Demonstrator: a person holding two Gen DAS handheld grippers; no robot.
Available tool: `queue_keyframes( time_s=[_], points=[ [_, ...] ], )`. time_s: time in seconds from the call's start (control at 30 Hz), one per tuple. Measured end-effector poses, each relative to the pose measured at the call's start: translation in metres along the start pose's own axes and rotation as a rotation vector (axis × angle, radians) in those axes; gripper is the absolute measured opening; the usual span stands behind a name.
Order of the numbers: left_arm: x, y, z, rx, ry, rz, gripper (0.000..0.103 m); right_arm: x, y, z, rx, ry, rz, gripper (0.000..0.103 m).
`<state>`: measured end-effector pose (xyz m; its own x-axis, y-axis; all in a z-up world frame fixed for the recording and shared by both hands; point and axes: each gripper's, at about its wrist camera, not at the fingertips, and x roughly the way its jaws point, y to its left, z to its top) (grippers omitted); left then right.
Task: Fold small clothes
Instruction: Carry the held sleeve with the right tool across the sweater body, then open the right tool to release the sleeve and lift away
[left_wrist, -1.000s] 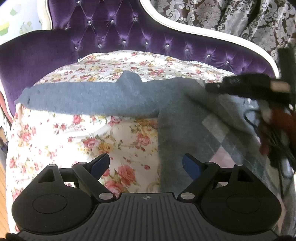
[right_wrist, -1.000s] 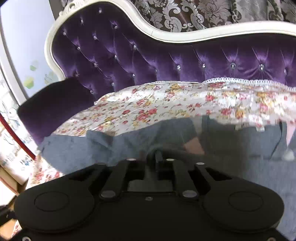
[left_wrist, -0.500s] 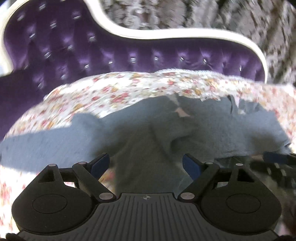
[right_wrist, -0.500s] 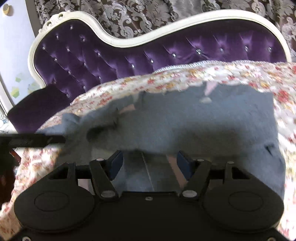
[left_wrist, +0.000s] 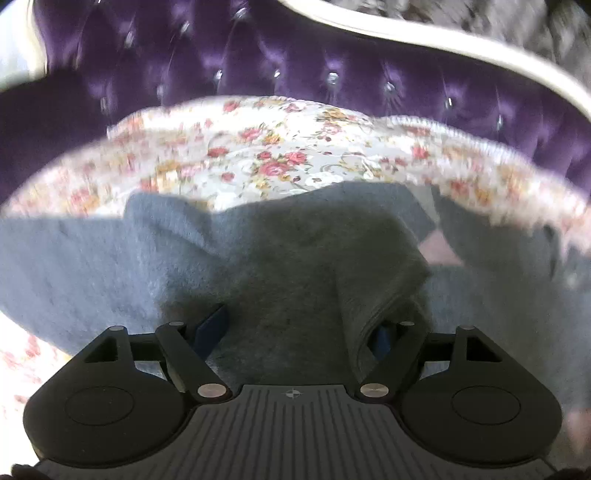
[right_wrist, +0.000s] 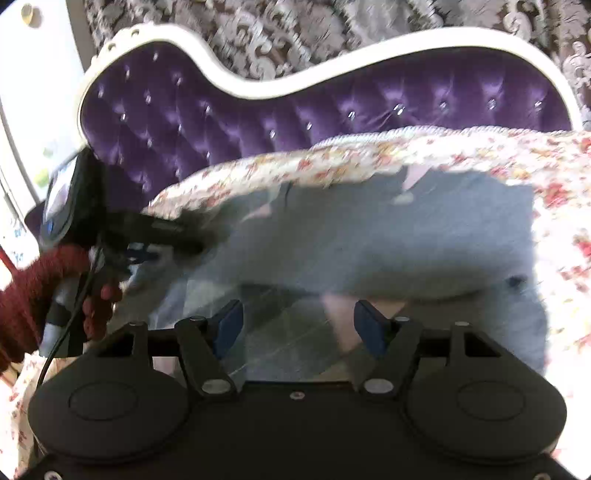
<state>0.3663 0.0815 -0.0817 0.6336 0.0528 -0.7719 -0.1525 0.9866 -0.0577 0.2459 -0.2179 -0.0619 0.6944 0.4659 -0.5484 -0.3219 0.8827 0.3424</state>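
The left claw (left_wrist: 295, 328) is spread wide with nothing pinched; its blue pads (left_wrist: 212, 326) sit low over the grey sweater (left_wrist: 280, 266), and a raised ridge of knit partly covers the right-hand pad. That ridge looks like the doubled edge of a fold, so the claw seems placed there either to press the layer flat or to take a fresh hold on it. I cannot tell whether the pads touch the cloth.

The right claw (right_wrist: 299, 326) is likewise wide open and empty. It hangs over the near hem of the sweater (right_wrist: 388, 236), where a paler diamond-patterned layer shows between its fingers; this looks like the front or the inside of the garment turned up.

In the right view the left claw (right_wrist: 173, 236) reaches in from the left side onto the garment, gripped by a hand (right_wrist: 99, 306) in a dark red knitted sleeve. Both tools therefore work opposite sides of one piece, which suits a fold that needs two corners handled together.

The sweater lies spread across the floral cover (left_wrist: 273, 155), one sleeve trailing off to the left. The cover drapes the seat of a purple tufted sofa (right_wrist: 332, 107), which gives a soft, broad surface for flattening.

The fold seems partly made, not finished.
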Motion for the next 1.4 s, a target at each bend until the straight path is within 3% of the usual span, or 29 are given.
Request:
queue_keyframes(
  time_s=[0.2,0.4,0.5,0.53,0.67,0.77,0.8,0.83,0.9,1.0,1.07,1.13,1.2,1.23,1.37,1.4],
  points=[
    [-0.008,0.03,-0.004,-0.01,0.008,0.01,0.076,-0.021,-0.045,0.026,0.054,-0.06,-0.079,0.073],
    [-0.012,0.017,-0.009,0.093,-0.014,0.022,0.077,-0.015,-0.11,0.044,0.18,-0.061,-0.179,0.073],
    [-0.011,0.017,-0.011,0.093,-0.028,0.019,0.077,-0.005,-0.142,0.05,0.257,-0.035,-0.214,0.069],
    [-0.011,0.018,-0.012,0.094,-0.03,0.017,0.077,-0.001,-0.148,0.051,0.263,-0.027,-0.223,0.064],
    [-0.011,0.019,-0.013,0.108,-0.035,0.008,0.077,0.014,-0.158,0.057,0.273,-0.006,-0.188,0.061],
    [-0.01,0.019,-0.014,0.108,-0.038,0.007,0.078,0.026,-0.166,0.058,0.337,0.006,-0.171,0.05],
    [-0.011,0.019,-0.014,0.107,-0.04,0.007,0.078,0.03,-0.169,0.058,0.361,0.008,-0.163,0.037],
    [-0.01,0.019,-0.014,0.106,-0.042,0.007,0.078,0.033,-0.171,0.058,0.372,0.015,-0.162,0.013],
    [-0.011,0.02,-0.014,0.103,-0.045,0.002,0.077,0.033,-0.163,0.063,0.305,0.033,-0.192,0.012],
    [-0.014,0.021,-0.015,0.091,-0.049,-0.013,0.077,0.028,-0.141,0.077,0.091,0.026,-0.305,0.01],
    [-0.014,0.02,-0.016,0.09,-0.054,-0.013,0.077,0.031,-0.144,0.082,0.076,0.047,-0.369,0.004],
    [-0.014,0.018,-0.018,0.104,-0.061,-0.005,0.078,0.036,-0.154,0.083,0.086,0.073,-0.426,0.004],
    [-0.014,0.018,-0.018,0.113,-0.063,-0.006,0.078,0.036,-0.168,0.081,0.155,0.084,-0.416,0.005],
    [-0.015,0.018,-0.018,0.112,-0.061,-0.01,0.078,0.032,-0.172,0.079,0.184,0.07,-0.408,0.012],
    [-0.016,0.019,-0.017,0.105,-0.059,-0.014,0.078,0.013,-0.167,0.072,0.285,0.032,-0.261,0.026],
    [-0.016,0.018,-0.017,0.102,-0.06,-0.013,0.078,0.012,-0.164,0.07,0.299,0.033,-0.221,0.04]
  ],
)
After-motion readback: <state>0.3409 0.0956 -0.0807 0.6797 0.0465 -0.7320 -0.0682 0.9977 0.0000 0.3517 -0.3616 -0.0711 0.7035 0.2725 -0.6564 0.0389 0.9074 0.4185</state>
